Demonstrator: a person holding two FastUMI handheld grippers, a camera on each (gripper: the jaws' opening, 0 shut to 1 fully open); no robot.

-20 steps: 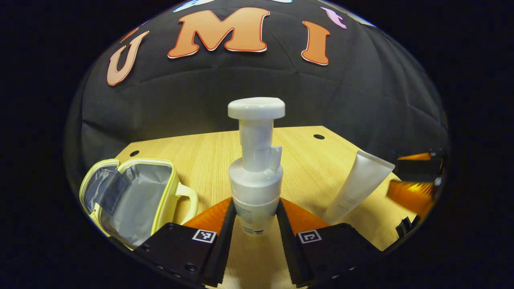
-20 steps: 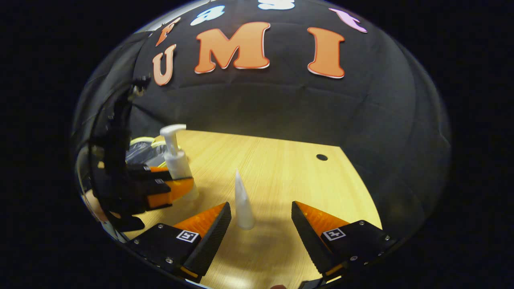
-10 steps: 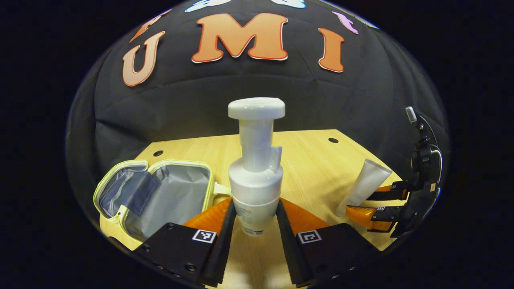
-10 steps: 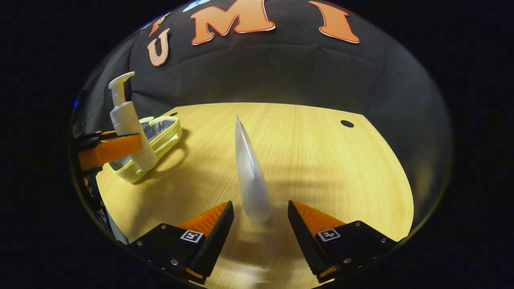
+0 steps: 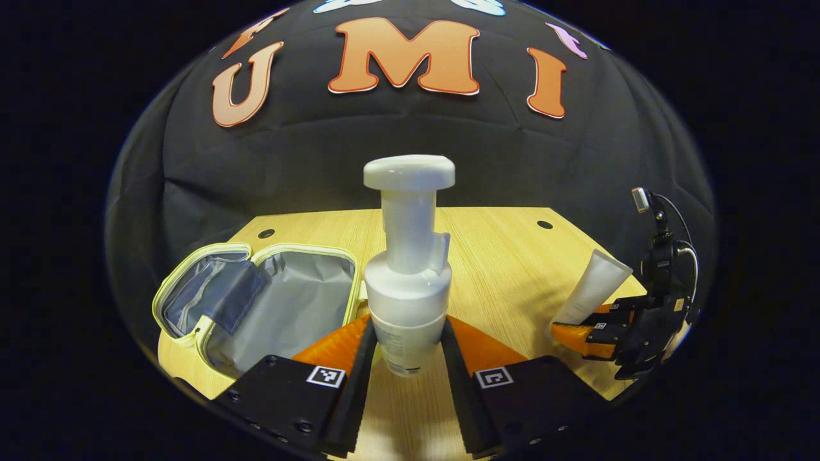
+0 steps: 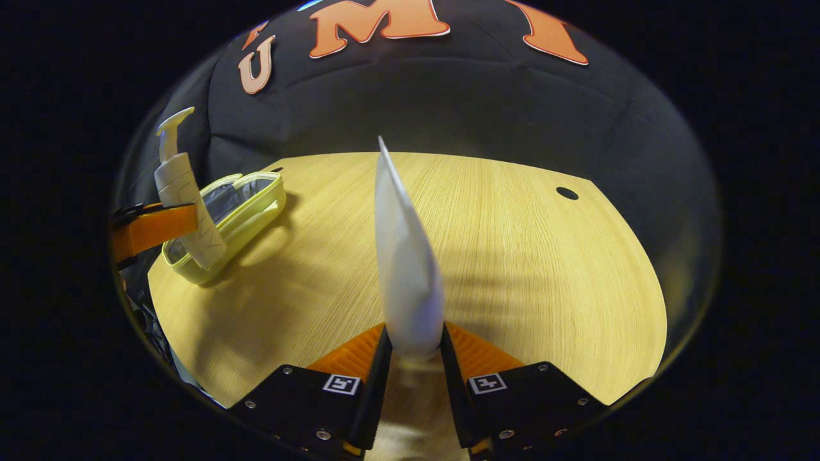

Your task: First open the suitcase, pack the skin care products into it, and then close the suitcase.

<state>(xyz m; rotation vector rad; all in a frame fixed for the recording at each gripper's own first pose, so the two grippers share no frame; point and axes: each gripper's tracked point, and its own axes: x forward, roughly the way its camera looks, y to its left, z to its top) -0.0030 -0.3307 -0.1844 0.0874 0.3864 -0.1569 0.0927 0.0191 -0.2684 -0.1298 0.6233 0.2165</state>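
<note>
We see a pale wooden tabletop under black cloth walls. The open yellow suitcase, grey-lined, lies near its left edge. Our left gripper clamps a white pump bottle; our right gripper clamps an upright white tube.

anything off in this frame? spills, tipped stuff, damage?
Nothing stands out. The pump bottle is upright in the left gripper, the tube is upright in the right gripper, and the yellow case lies open on the table. No spills or damage visible.
</note>
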